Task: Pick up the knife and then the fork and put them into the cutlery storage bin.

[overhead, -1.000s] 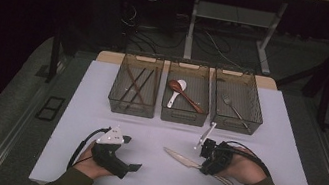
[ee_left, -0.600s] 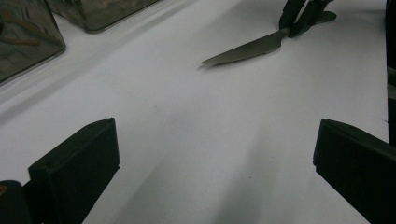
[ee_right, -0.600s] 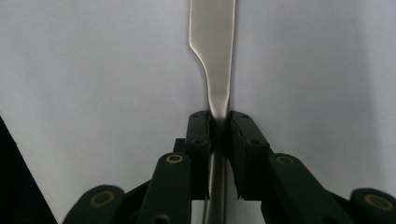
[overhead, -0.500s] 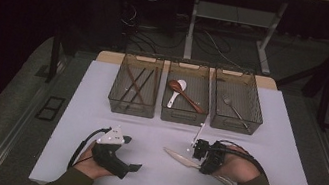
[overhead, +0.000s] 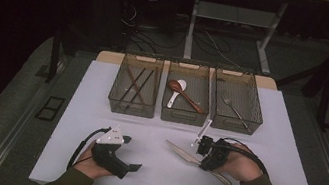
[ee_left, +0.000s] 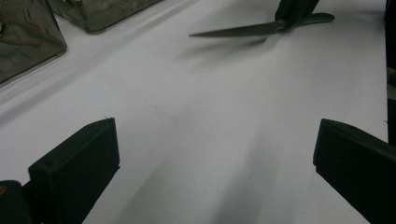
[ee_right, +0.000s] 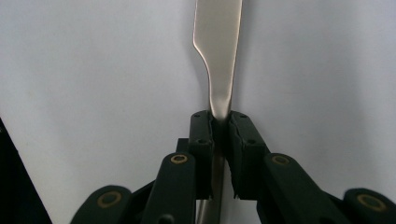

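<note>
A silver table knife (overhead: 179,151) lies on the white table (overhead: 93,111) at front right, blade pointing left. My right gripper (overhead: 204,160) is shut on it where blade meets handle; its jaws have just been closing with the knife between them. In the right gripper view the pads (ee_right: 201,133) pinch the knife (ee_right: 219,56) from both sides, at my right gripper (ee_right: 220,122). My left gripper (overhead: 132,154) rests at front left, open and holding nothing. In the left gripper view, my left gripper (ee_left: 215,154) has bare table between its jaws, and the knife (ee_left: 238,31) lies farther off.
Three clear bins stand in a row at the back of the table. The left bin (overhead: 131,110) holds chopsticks, the middle bin (overhead: 183,118) a wooden and a white spoon, the right bin (overhead: 235,126) a fork. The floor around is dark.
The right gripper has shifted slightly left and settled onto the knife, its jaws closing on it. The left gripper has not moved.
</note>
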Available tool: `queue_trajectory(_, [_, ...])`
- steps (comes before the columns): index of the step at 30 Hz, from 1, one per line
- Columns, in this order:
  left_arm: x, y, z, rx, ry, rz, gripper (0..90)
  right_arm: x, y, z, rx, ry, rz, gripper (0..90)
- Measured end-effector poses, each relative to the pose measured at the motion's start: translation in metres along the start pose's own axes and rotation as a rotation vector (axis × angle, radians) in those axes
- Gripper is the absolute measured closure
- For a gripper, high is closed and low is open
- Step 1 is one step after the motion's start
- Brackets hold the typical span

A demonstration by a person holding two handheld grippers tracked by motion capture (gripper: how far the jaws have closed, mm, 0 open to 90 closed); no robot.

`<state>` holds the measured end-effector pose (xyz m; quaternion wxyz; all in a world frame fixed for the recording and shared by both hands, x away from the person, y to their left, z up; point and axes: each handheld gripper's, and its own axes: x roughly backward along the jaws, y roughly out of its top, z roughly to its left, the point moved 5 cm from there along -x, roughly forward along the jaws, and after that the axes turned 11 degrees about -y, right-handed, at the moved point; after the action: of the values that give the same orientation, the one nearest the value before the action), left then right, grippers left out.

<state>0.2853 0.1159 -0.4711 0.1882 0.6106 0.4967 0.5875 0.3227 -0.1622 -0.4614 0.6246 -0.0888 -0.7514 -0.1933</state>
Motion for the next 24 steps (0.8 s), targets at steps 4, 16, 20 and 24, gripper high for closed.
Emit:
queue_trajectory(4, [0.000,0.000,0.000,0.000,0.000,0.000,0.0,0.004,-0.002,-0.006,-0.030,0.014,-0.063,80.5])
queue_trajectory(16, [0.000,0.000,-0.001,-0.002,-0.004,-0.005,0.0,0.022,-0.019,-0.034,-0.197,0.069,-0.326,80.7])
queue_trajectory(20, [0.000,0.001,-0.001,0.000,-0.006,-0.012,0.0,0.025,-0.026,-0.043,-0.242,0.083,-0.398,80.6])
queue_trajectory(24, [0.000,0.000,-0.001,-0.004,-0.009,-0.009,0.0,0.029,-0.031,-0.051,-0.279,0.086,-0.471,80.6])
